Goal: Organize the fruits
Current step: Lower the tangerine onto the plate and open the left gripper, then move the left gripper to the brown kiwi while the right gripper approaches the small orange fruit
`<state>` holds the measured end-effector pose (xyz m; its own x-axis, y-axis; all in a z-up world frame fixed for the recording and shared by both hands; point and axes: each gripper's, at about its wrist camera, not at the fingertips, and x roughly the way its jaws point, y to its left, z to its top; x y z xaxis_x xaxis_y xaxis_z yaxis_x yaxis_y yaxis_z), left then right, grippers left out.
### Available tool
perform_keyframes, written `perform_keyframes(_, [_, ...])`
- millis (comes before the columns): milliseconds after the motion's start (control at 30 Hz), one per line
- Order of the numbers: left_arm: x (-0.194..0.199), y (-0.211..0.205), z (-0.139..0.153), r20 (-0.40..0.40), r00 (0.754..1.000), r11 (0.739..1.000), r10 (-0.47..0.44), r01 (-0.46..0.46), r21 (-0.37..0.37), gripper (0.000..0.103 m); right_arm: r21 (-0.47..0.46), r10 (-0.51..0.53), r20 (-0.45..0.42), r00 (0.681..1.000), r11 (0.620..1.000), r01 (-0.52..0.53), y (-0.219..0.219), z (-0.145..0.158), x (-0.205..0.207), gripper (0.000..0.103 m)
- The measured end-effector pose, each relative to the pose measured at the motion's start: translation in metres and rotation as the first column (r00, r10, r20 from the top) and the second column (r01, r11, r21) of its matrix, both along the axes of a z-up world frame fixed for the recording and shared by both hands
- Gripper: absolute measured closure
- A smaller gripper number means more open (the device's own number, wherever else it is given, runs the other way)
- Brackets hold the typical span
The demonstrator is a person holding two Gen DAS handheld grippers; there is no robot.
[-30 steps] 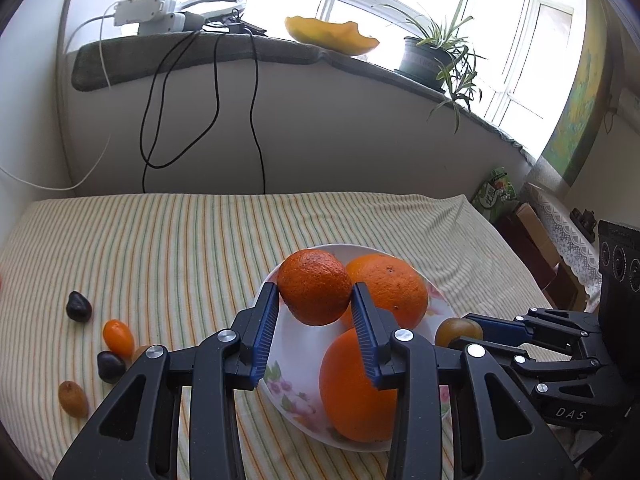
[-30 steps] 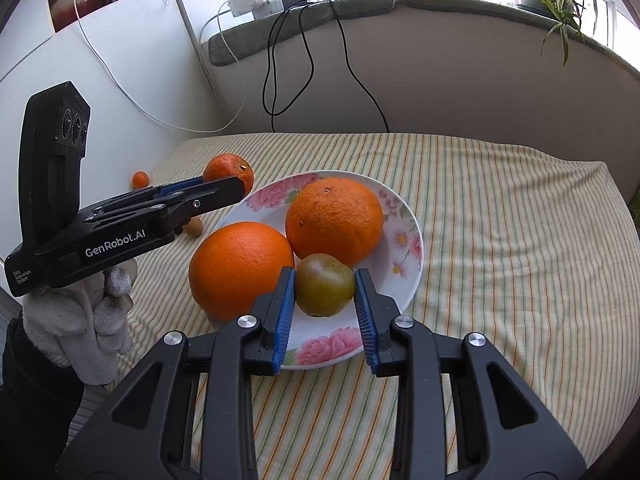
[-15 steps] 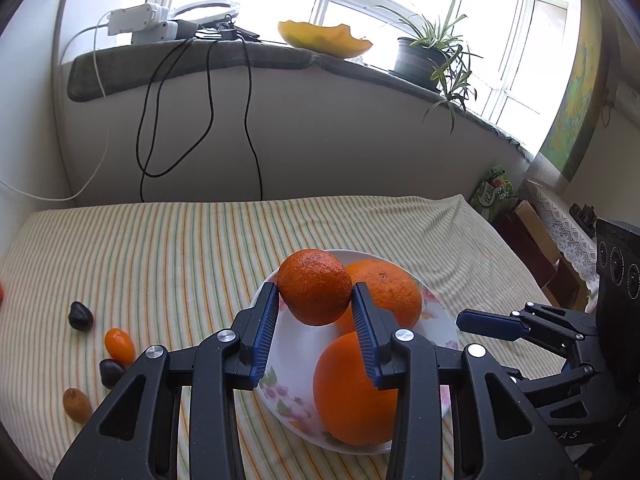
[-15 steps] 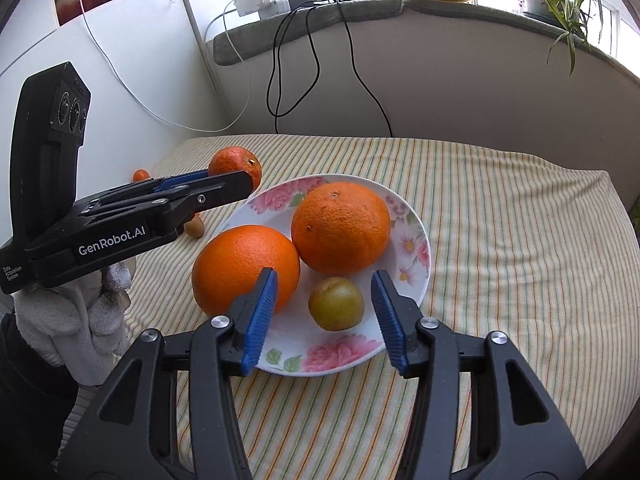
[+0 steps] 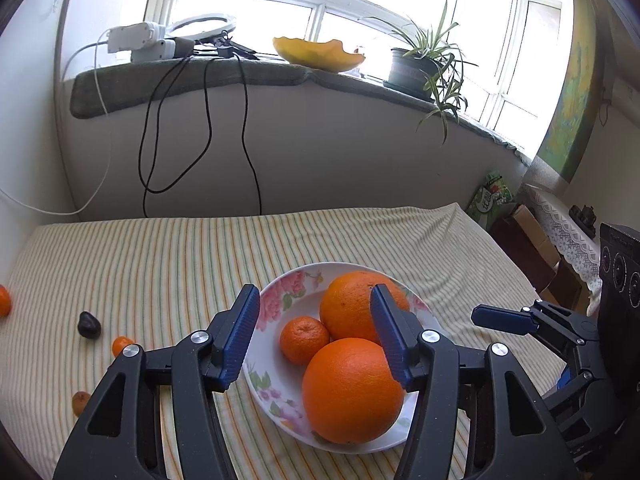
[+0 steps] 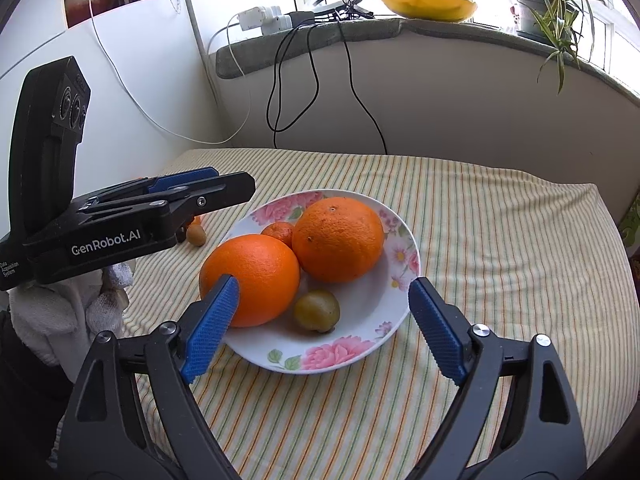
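Observation:
A floral plate (image 5: 276,312) (image 6: 404,280) on the striped cloth holds two big oranges (image 5: 352,388) (image 6: 338,238), a small mandarin (image 5: 304,340) (image 6: 279,232) and a greenish-brown small fruit (image 6: 317,311). My left gripper (image 5: 314,336) is open and empty above the plate's left side. My right gripper (image 6: 324,328) is open and empty, its fingers either side of the small fruit and near orange (image 6: 250,280). Loose fruit lies left of the plate: a dark one (image 5: 89,325), small orange ones (image 5: 120,345) (image 5: 3,300) and a brown one (image 5: 80,402).
The striped cloth (image 5: 160,264) covers the table up to a wall with hanging black cables (image 5: 200,128). The sill carries a power strip (image 5: 136,40), a yellow bowl (image 5: 316,54) and a potted plant (image 5: 424,68). Boxes and a lace-covered shelf (image 5: 560,236) stand at the right.
My left gripper has opened and let the mandarin go onto the plate. My right gripper has opened wider and drawn back a little from the small fruit, which lies on the plate.

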<state>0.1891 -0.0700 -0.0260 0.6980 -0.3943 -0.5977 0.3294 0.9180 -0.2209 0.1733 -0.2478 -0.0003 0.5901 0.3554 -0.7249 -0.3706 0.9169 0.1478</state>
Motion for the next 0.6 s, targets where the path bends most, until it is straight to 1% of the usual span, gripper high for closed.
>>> perform_keyframes(333, [-0.015, 0.009, 0.01, 0.03, 0.999, 1.0, 0.017, -0.017, 0.013, 0.045, 0.002, 0.016, 0.022, 1.0, 1.0, -0.016, 0.008, 0.01, -0.01, 0.013])
perform_keyframes(600, [-0.033, 0.046, 0.016, 0.049, 0.996, 0.997, 0.077, -0.077, 0.013, 0.045, 0.005, 0.037, 0.052, 0.998, 0.999, -0.037, 0.017, 0.022, -0.019, 0.013])
